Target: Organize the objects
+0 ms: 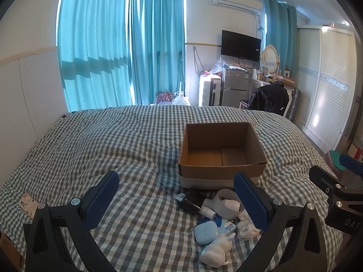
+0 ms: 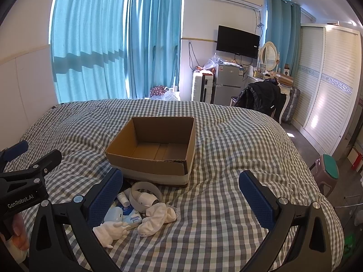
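Note:
An open, empty cardboard box (image 1: pixel 221 150) (image 2: pixel 154 149) sits on the checked bed. In front of it lies a pile: a white figurine (image 1: pixel 216 250) (image 2: pixel 111 230), a light blue case (image 1: pixel 205 232) (image 2: pixel 114 214), white socks (image 1: pixel 247 226) (image 2: pixel 156 218), a white roll of tape (image 1: pixel 223 202) (image 2: pixel 145 195), a small white tube (image 1: pixel 207 212) (image 2: pixel 122 198) and a black object (image 1: pixel 192 200). My left gripper (image 1: pixel 179 200) is open and empty above the pile's left side. My right gripper (image 2: pixel 183 198) is open and empty, the pile at its left finger.
The checked bedspread (image 1: pixel 90 147) (image 2: pixel 226 158) covers the whole bed. A patterned phone case (image 1: pixel 28 205) lies at its left edge. A stool (image 2: pixel 326 174) stands right of the bed. Curtains, fridge, chair and wardrobe line the far wall.

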Motion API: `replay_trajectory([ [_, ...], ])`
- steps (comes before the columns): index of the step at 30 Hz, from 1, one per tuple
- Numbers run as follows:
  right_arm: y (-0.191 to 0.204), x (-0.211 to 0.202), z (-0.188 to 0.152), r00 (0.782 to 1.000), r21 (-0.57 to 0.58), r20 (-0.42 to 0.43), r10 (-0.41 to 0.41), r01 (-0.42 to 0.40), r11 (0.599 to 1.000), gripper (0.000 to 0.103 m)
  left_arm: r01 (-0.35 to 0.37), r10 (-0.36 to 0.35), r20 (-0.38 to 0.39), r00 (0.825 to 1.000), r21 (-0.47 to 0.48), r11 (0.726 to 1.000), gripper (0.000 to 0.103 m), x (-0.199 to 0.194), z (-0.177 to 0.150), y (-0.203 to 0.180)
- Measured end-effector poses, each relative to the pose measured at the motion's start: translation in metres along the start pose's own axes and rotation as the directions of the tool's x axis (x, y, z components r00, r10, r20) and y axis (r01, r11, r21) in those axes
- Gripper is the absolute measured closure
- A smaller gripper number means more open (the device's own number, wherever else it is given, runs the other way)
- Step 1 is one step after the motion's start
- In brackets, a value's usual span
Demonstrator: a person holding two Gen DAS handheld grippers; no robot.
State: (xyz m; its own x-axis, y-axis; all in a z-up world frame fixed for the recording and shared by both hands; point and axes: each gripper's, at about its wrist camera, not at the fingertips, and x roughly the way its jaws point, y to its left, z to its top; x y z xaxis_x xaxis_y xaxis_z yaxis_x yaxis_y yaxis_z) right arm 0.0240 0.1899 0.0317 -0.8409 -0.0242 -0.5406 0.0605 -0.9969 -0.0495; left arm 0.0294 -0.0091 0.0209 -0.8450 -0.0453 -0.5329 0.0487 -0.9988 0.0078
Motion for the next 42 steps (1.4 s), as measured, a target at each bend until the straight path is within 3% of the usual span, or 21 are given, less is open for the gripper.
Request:
replay_trajectory([
  [18, 0.003, -0.007, 0.007, 1.000, -0.025, 0.024, 0.010, -0.009, 1.000, 0.000, -0.010, 0.010, 0.007, 1.000, 0.019, 1.000, 0.000, -0.002, -0.005, -0.006],
  [23, 0.004, -0.007, 0.009, 0.999, -0.042, 0.034, 0.015, -0.013, 0.999, 0.000, -0.021, 0.022, -0.036, 0.999, 0.028, 0.999, 0.000, 0.009, -0.011, -0.008],
  [31, 0.000, 0.017, -0.005, 0.998, -0.039, -0.041, 0.038, -0.039, 0.998, 0.000, 0.013, -0.007, -0.125, 0.992, 0.043, 0.999, 0.000, 0.033, -0.034, -0.013],
  [36, -0.005, 0.044, -0.020, 0.994, -0.037, -0.111, 0.023, -0.027, 0.999, 0.000, 0.032, -0.014, -0.226, 0.974, 0.078, 0.996, 0.000, 0.064, -0.063, -0.023],
  [42, -0.011, 0.066, -0.038, 0.984, -0.035, -0.175, 0.002, -0.009, 0.999, 0.000, 0.138, -0.095, -0.385, 0.918, 0.085, 0.987, 0.000, 0.091, -0.104, -0.038],
])
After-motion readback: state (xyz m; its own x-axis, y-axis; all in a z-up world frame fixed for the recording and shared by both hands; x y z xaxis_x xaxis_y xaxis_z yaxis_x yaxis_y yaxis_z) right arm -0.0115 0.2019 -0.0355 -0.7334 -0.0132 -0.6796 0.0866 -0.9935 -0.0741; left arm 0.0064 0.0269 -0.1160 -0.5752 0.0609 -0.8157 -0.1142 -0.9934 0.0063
